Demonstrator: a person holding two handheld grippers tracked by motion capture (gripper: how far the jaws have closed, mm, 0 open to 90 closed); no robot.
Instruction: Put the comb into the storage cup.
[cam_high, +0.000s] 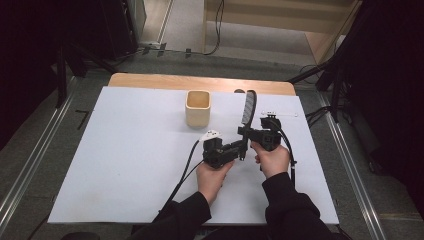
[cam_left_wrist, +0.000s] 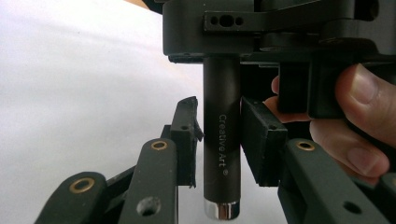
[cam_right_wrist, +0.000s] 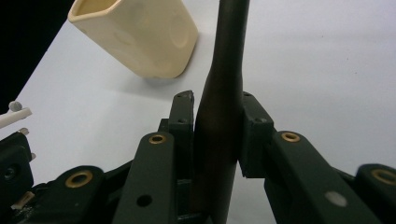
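Observation:
A dark brush (cam_high: 247, 107) with a long round handle (cam_left_wrist: 222, 140) printed "Creative Art" is held above the white table sheet (cam_high: 125, 165). My right gripper (cam_high: 243, 131) is shut on the handle (cam_right_wrist: 219, 116), and both pads press its sides in the right gripper view (cam_right_wrist: 217, 100). My left gripper (cam_high: 242, 148) comes in from the left just below it. Its pads flank the handle's lower end near the silver cap (cam_left_wrist: 222, 210) with thin gaps, so it stands open (cam_left_wrist: 219, 107). The right gripper's body (cam_left_wrist: 261, 28) and the hand (cam_left_wrist: 355, 116) sit right behind.
A cream square cup (cam_high: 197, 107) (cam_right_wrist: 140, 32) stands upright at the back middle of the sheet, left of the brush. A small white stick (cam_high: 277, 114) lies at the back right. Cables trail from both grippers toward the front edge.

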